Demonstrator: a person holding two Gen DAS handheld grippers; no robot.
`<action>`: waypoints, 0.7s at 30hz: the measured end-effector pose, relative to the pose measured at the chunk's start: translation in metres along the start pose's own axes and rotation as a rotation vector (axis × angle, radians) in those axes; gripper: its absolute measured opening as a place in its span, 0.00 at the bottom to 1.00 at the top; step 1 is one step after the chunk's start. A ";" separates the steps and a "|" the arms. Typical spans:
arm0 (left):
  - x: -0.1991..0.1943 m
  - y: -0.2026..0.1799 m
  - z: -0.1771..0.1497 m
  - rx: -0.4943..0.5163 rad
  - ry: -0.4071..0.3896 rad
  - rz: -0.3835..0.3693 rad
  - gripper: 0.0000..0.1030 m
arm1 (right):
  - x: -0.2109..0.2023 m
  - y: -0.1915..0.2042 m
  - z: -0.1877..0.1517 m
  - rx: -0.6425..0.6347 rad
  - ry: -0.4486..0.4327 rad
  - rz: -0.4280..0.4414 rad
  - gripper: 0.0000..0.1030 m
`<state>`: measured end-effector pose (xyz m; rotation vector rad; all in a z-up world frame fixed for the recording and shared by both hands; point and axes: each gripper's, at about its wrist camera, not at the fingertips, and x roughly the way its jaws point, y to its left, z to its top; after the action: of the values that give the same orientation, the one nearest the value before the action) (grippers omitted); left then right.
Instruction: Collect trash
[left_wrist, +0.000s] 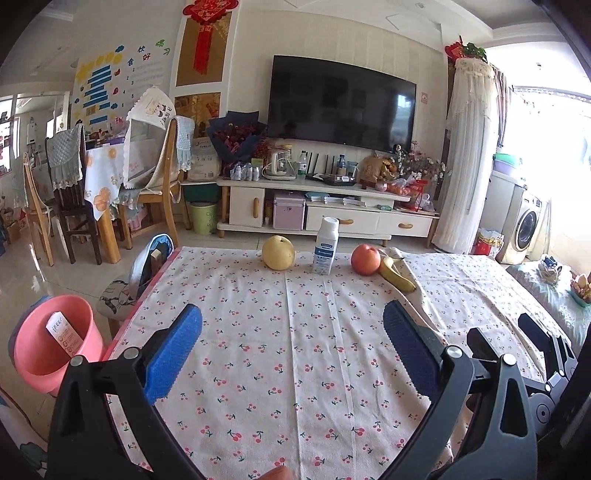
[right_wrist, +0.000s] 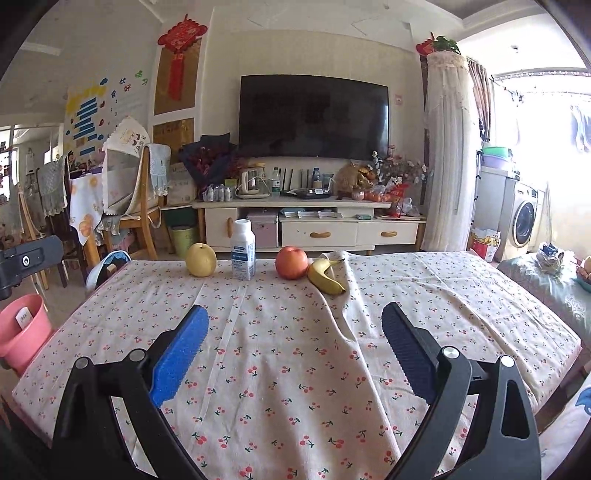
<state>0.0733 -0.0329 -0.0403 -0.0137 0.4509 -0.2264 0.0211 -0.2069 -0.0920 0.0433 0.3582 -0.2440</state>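
Note:
A white milk bottle (left_wrist: 325, 245) with a blue label stands upright at the far edge of the table, also in the right wrist view (right_wrist: 243, 254). A pink bin (left_wrist: 55, 341) stands on the floor left of the table, a white carton (left_wrist: 63, 332) inside it; the bin also shows in the right wrist view (right_wrist: 22, 332). My left gripper (left_wrist: 291, 325) is open and empty above the near half of the table. My right gripper (right_wrist: 294, 321) is open and empty, to the right of the left one. Both are well short of the bottle.
A yellow pear (left_wrist: 278, 252), a red apple (left_wrist: 365, 259) and a banana (left_wrist: 397, 275) flank the bottle. The cherry-print tablecloth (right_wrist: 295, 369) has a raised fold right of centre. A stool (left_wrist: 118, 295) and bag (left_wrist: 153, 258) stand by the table's left edge. A TV cabinet (left_wrist: 325, 210) stands behind.

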 end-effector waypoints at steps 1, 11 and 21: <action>-0.001 0.000 0.000 0.002 -0.006 0.004 0.96 | 0.001 0.001 -0.001 -0.002 0.002 0.002 0.91; 0.004 -0.005 -0.002 0.035 -0.046 0.036 0.96 | 0.013 -0.002 -0.007 -0.001 0.025 0.000 0.91; 0.019 -0.013 -0.010 0.055 -0.032 0.006 0.96 | 0.028 -0.001 -0.011 -0.020 0.046 -0.005 0.91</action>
<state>0.0826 -0.0496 -0.0561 0.0381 0.4123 -0.2326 0.0425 -0.2137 -0.1122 0.0287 0.4062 -0.2452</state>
